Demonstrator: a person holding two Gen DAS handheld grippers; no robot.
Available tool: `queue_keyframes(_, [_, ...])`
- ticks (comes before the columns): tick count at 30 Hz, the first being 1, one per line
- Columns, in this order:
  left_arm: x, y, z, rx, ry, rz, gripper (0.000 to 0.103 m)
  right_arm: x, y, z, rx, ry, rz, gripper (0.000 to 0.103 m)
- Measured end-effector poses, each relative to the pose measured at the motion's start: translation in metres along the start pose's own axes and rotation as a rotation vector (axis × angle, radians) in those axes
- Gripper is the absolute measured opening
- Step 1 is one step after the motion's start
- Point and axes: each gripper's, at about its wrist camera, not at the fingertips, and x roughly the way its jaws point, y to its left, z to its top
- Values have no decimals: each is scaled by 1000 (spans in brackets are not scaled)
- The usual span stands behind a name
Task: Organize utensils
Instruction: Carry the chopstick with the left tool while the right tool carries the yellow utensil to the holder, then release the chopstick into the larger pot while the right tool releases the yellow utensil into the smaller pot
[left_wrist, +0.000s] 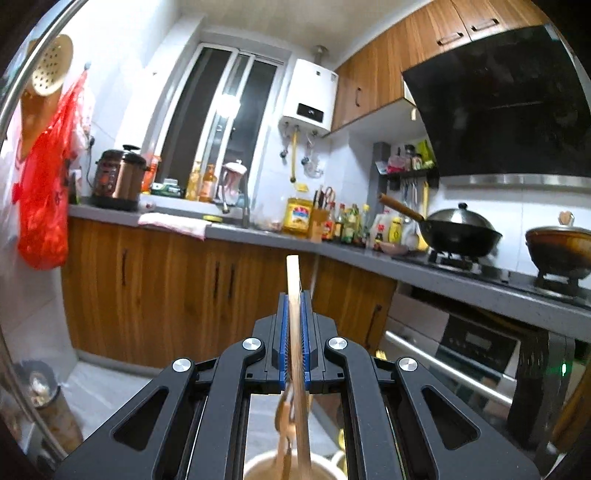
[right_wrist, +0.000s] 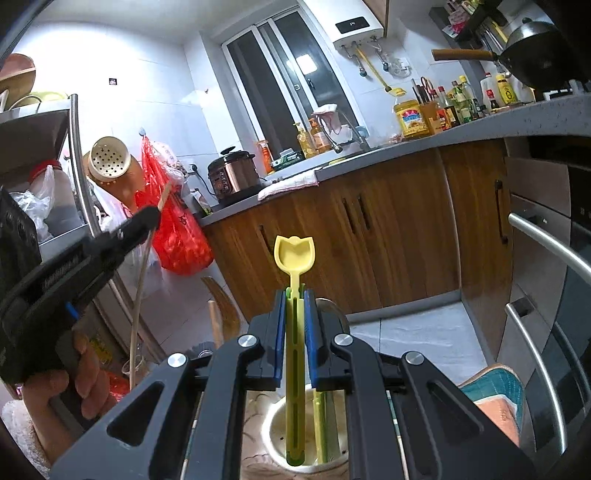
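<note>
Right now my left hand-held gripper (left_wrist: 294, 332) pinches a flat wooden spatula handle (left_wrist: 293, 280) while my right hand-held gripper (right_wrist: 297, 332) pinches a yellow plastic spoon (right_wrist: 294, 254), both at twelve o'clock above the white ceramic holder (right_wrist: 280, 439), presumably for sorting.

The right claw (right_wrist: 295, 295) grips a yellow spoon (right_wrist: 294, 254) above a white holder (right_wrist: 273, 439).

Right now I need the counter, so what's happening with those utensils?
A person holds a gripper in each hand. The left gripper is shut on a wooden utensil, the right gripper on a yellow spoon. Both utensils are above a white holder.
</note>
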Motion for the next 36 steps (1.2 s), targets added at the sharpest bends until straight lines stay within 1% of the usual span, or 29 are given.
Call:
queue_keyframes(2, [4, 1, -2, 4, -16, 24, 7, 3, -1, -4, -5, -7, -6, 10])
queue_keyframes(10, [18, 4, -14, 33, -30, 97, 7, 10, -2, -17, -26, -23, -16, 10])
queue_keyframes(13, [15, 8, -18, 27, -41, 102, 7, 11, -1, -20, -42, -22, -16, 10])
queue_keyframes(19, [6, 10, -25, 52, -26, 86, 7, 9, 2, -27, -62, -19, -18, 10])
queue_keyframes(23, [-3, 10, -30, 78, 15, 65, 7, 6, 1, -30, -57, 6, -17, 10])
queue_keyframes(27, [-19, 5, -40, 136, 63, 47, 7, -1, 1, -33, -71, 24, -14, 10])
queue_keyframes(30, [-25, 4, -48, 139, 143, 32, 7, -2, 0, -36, -72, 52, -12, 10])
queue_keyframes(36, [-21, 7, -58, 132, 259, 42, 7, 2, -2, -42, -64, 108, -35, 10])
